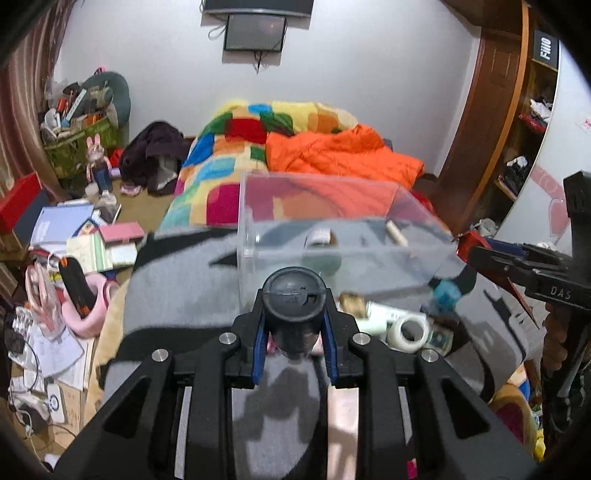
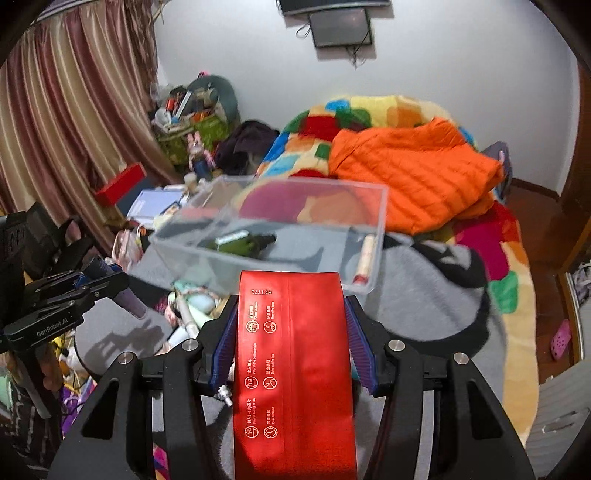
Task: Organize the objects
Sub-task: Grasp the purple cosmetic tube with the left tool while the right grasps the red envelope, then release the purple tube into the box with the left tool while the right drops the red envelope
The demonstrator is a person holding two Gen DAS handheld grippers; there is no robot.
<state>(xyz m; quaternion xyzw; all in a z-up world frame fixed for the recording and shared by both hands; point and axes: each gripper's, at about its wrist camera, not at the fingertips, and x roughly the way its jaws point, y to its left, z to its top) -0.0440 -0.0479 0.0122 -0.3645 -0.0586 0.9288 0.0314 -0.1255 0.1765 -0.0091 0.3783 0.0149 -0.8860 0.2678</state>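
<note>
- Left gripper [image 1: 295,326]: narrow gap, pads clamped on dark bottle [image 1: 294,301], held above grey blanket [image 1: 184,288].
- Right gripper [image 2: 291,339]: about half open, gripping red pouch [image 2: 293,350], near clear box [image 2: 280,229].

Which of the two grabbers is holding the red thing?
The right gripper. It squeezes a flat red packet with white printing, while the left gripper holds a dark round-capped bottle instead.

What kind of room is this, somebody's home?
Most likely a lived-in bedroom. A bed with a patchwork blanket and an orange quilted jacket fills the middle, striped curtains hang at one side, and a screen is mounted on the wall.
</note>
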